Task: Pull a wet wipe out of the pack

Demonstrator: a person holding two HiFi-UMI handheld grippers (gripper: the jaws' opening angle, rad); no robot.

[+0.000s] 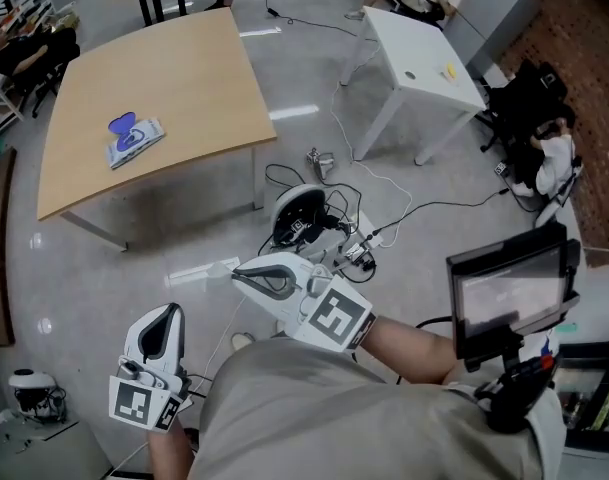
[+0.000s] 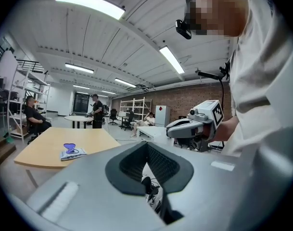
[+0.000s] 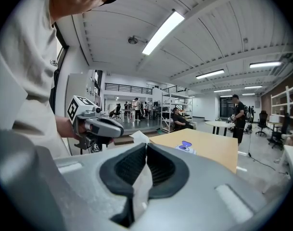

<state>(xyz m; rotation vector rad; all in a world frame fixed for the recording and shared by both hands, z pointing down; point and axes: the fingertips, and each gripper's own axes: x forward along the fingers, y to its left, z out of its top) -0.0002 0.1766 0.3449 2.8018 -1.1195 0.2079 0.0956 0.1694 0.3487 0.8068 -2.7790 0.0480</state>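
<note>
We see a table top [image 1: 154, 108] of pale wood, smooth and matt. The wet wipe pack [image 1: 134, 140] on it looks like shiny plastic film, with a blue plastic lid [image 1: 124, 128]. The floor [image 1: 304, 108] is grey, hard and glossy, and lights shine back from it. The left gripper [image 2: 147, 146] and the right gripper [image 3: 146, 146] have smooth, matt, light grey plastic shells. Their pads [image 2: 162, 166] are black and ribbed, like rubber. The wet wipe [image 3: 141, 179] nipped in the right gripper is thin, soft and white. The person's shirt [image 1: 324, 408] is plain beige cloth. The far wall [image 2: 184, 97] is rough red brick.
</note>
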